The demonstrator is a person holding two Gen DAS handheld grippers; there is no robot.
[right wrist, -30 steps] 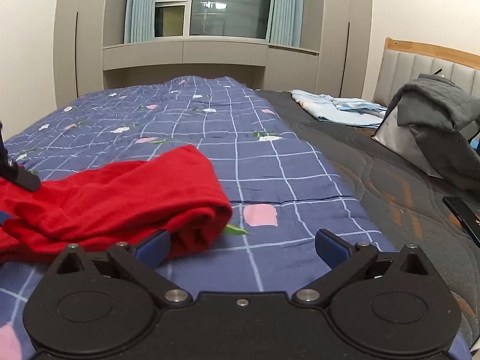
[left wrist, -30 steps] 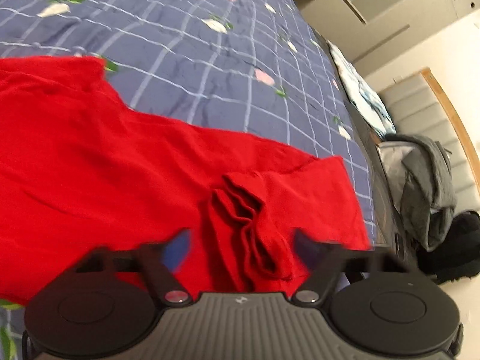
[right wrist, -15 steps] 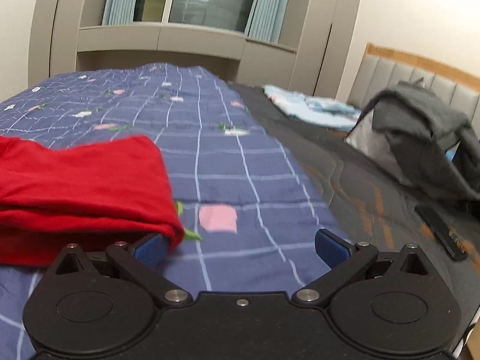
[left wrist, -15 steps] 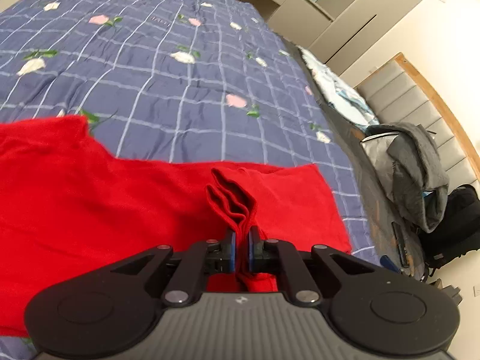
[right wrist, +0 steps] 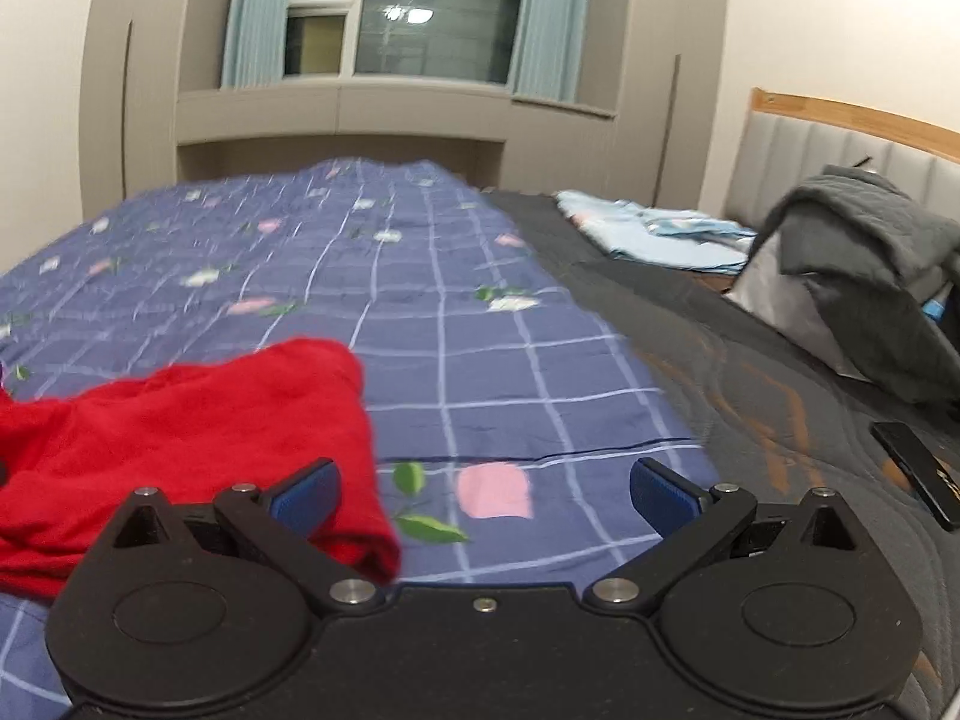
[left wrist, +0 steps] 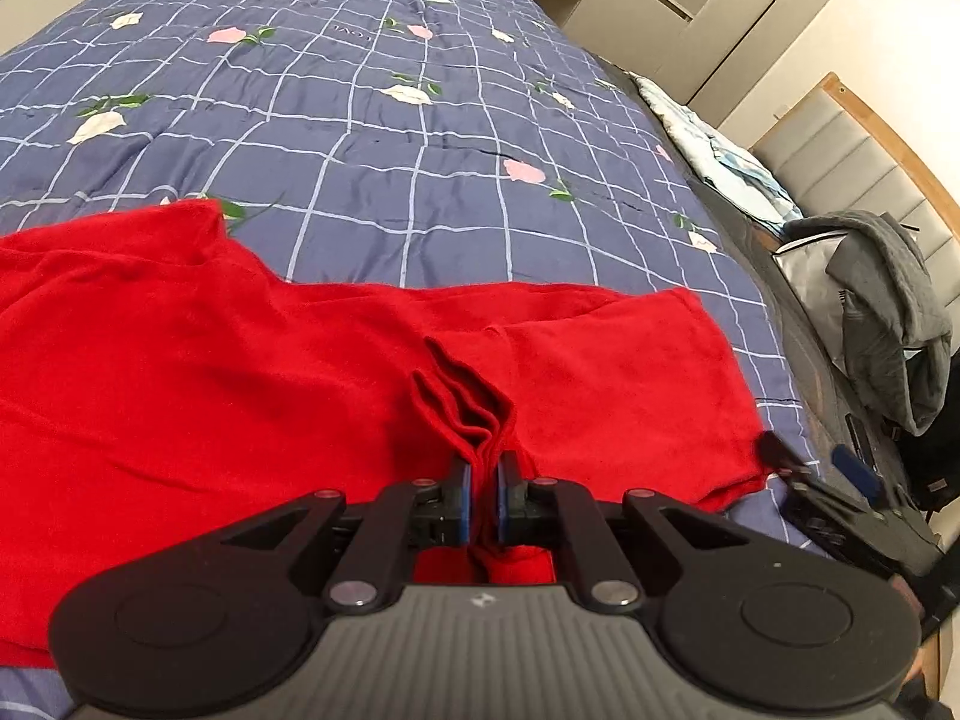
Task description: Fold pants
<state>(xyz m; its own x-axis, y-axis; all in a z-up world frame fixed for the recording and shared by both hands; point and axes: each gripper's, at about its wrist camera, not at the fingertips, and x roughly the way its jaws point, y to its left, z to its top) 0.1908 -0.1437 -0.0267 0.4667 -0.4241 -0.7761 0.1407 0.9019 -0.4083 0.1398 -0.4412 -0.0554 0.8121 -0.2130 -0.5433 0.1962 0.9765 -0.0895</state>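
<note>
Pinching bunched ridge of red pants [left wrist: 300,372] at frame centre-bottom, left gripper [left wrist: 481,495] nearly closed on thin fold; layers may slip free under pull. Right gripper [right wrist: 485,489] wide apart, empty, beside pant edge lower left on checked quilt [right wrist: 480,360]; uneven lift risks skewed fold.

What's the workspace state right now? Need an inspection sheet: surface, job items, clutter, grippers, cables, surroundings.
Surface: bed with a blue checked floral quilt; a dark grey mattress pad runs along its right side.
Job's things: red pants spread across the near quilt, one ridge of fabric bunched up.
Clutter: dark phone-like slab on the pad; light blue bedding further back; grey jacket piled against the headboard.
Grippers: left gripper shut on the bunched ridge; right gripper open at the pants' end, holding nothing.
Cables: nothing seen.
Surroundings: window with curtains, beige cabinets, padded headboard.
</note>
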